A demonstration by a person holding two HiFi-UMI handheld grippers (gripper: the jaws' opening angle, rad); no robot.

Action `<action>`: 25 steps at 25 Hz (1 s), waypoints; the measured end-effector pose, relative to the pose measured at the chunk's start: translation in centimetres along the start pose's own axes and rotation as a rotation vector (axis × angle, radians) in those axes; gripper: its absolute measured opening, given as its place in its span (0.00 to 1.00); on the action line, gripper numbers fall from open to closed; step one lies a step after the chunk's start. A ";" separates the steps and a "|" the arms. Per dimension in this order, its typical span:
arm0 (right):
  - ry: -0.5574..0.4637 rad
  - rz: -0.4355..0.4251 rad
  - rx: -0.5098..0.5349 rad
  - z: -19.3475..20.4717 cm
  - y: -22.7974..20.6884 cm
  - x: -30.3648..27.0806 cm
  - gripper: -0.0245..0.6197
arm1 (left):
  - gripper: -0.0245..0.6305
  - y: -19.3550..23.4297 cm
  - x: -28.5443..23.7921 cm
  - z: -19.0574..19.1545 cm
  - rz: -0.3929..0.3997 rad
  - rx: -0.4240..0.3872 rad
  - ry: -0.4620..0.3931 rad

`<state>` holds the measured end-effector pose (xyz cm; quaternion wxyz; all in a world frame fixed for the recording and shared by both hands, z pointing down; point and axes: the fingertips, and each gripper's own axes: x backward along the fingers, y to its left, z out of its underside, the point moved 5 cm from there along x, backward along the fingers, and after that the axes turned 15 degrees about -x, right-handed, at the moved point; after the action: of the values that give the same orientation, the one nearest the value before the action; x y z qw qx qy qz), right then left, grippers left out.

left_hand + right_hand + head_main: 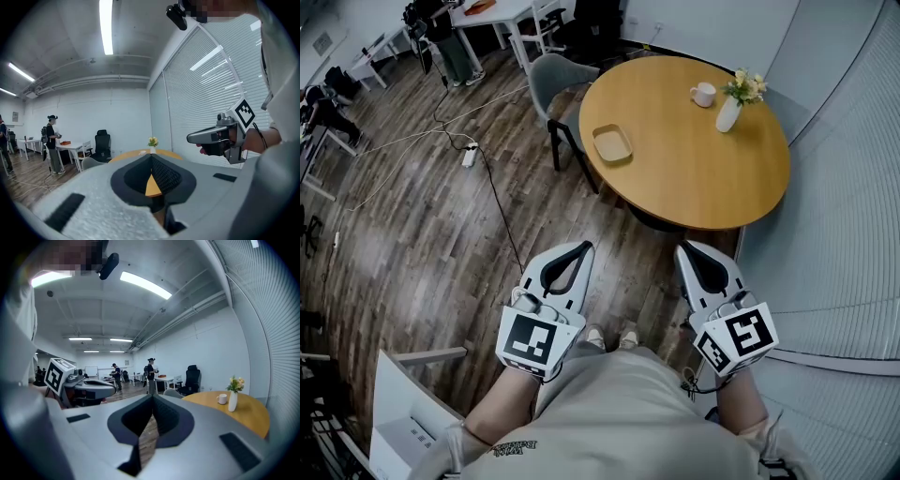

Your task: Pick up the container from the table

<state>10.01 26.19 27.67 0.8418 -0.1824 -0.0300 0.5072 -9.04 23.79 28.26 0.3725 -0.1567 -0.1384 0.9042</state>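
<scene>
The container (pixel 612 143) is a shallow tan tray lying on the near-left part of the round wooden table (pixel 712 187). Both grippers hang close to my body, short of the table's near edge and far from the tray. My left gripper (pixel 584 246) is shut with nothing in it; its jaws meet tip to tip in the left gripper view (pixel 151 155). My right gripper (pixel 682 246) is likewise shut and empty, its tips together in the right gripper view (pixel 153 396). The tray does not show in either gripper view.
A white mug (pixel 703 94) and a white vase of flowers (pixel 729 111) stand at the table's far side. A grey chair (pixel 548 80) sits at its left. Cables and a power strip (pixel 470 155) cross the wood floor. Blinds line the right wall.
</scene>
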 end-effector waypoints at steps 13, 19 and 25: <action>-0.002 -0.040 -0.005 -0.1 -3.9 1.8 0.08 | 0.07 -2.7 -2.2 -1.2 -0.067 0.030 0.014; 0.003 -0.049 -0.017 0.2 -5.3 2.8 0.08 | 0.07 -4.2 -3.4 -1.9 -0.073 -0.017 0.009; -0.001 -0.049 -0.023 0.1 -6.2 3.7 0.08 | 0.07 -5.4 -3.6 -1.5 -0.068 -0.013 0.028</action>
<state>17.02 26.85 29.35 0.8519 -0.1911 -0.0406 0.4860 -2.66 25.08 29.49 0.4037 -0.1667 -0.1442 0.8879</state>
